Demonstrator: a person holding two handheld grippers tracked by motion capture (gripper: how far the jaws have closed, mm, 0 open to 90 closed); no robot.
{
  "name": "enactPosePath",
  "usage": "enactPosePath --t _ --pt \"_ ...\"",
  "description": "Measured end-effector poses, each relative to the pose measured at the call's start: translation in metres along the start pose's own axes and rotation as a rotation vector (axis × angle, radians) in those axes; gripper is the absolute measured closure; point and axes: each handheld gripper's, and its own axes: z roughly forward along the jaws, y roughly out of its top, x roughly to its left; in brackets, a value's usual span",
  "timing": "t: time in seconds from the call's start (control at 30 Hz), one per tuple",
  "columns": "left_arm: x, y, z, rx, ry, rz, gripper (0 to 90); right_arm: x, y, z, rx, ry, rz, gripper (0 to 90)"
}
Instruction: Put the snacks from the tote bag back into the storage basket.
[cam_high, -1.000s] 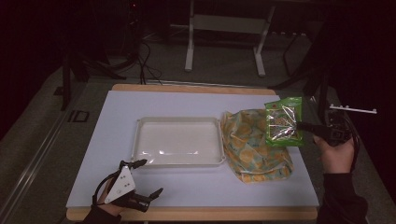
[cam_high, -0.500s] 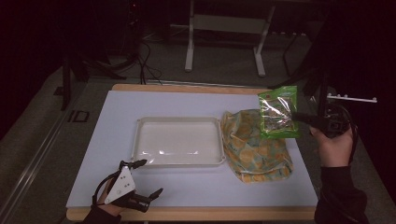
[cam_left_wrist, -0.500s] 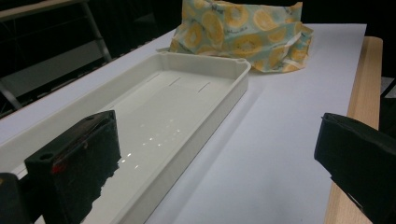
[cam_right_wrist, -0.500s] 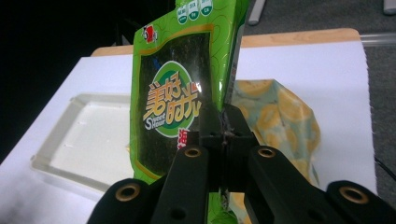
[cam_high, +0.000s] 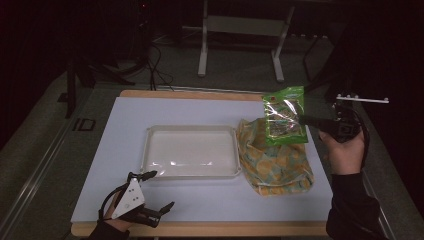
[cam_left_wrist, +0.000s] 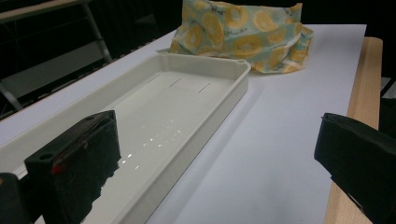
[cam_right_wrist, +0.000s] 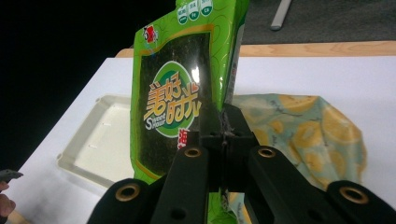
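Dim room, white bench (cam_high: 200, 107): the right hand-held gripper (cam_right_wrist: 223, 122) pinches a light, crinkly, slippery seaweed packet (cam_high: 284, 116) by its edge; the left hand-held gripper (cam_high: 156, 195) rests open.

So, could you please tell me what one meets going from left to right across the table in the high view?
Left gripper → tray → lemon-print bag → right gripper, with the green packet it grips hanging above that bag.
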Motion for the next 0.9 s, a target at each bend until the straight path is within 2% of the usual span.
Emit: enactPosePath --t 0.43,0.67,0.9 --pt "0.000 0.000 0.000 -0.003 0.000 0.003 0.8 0.021 -0.001 0.023 0.019 0.043 -0.024 89.0" --pt "0.000 0.000 0.000 0.000 0.001 0.005 0.8 0.041 0.000 0.044 0.038 0.061 -0.053 89.0" --pt "0.000 0.000 -0.001 -0.004 -0.001 0.004 0.8 0.052 -0.001 0.057 0.046 0.077 -0.067 88.9"
